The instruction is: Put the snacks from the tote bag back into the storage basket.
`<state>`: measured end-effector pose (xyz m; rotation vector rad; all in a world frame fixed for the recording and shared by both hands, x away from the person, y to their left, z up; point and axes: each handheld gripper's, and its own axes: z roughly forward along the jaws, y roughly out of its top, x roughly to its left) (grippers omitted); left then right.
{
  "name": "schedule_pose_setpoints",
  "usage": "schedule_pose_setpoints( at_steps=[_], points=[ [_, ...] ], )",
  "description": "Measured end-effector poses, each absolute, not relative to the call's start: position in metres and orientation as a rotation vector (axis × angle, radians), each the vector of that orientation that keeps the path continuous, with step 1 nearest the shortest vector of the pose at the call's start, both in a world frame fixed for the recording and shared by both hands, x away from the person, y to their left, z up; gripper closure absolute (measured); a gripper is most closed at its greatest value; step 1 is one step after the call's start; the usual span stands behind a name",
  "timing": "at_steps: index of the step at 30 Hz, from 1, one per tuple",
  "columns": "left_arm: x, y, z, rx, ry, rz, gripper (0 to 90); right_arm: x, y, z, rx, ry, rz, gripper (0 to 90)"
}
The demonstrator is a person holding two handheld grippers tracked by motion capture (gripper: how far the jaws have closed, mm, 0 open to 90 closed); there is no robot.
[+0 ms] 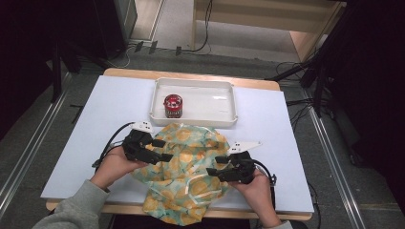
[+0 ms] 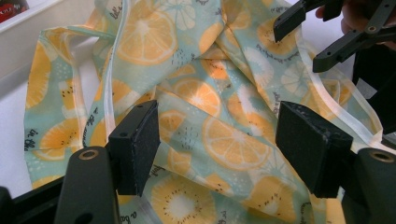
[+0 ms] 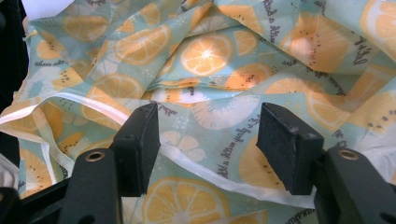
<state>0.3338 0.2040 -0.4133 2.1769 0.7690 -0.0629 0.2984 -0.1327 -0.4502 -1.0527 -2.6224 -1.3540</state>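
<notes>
My left gripper sits over the left edge of the crumpled orange-slice cloth on the white table, its jaws spread wide with nothing between them, and in the left gripper view the same printed cloth lies loose under the parted pads. Behind the cloth, a white tray holds a red can standing upright in its left part. My right gripper hovers over the cloth's right side, jaws likewise apart and empty, with the fabric and its pale hem running between the pads in the right gripper view.
</notes>
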Motion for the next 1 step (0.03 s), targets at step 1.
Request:
schedule_pose_setpoints(
  at_steps=[1],
  points=[
    [0.3338,0.2044,-0.4131,2.177,0.769,-0.062,30.8,0.2987,-0.1328,-0.4504,-1.054,-2.620,-1.356,40.2]
  ],
)
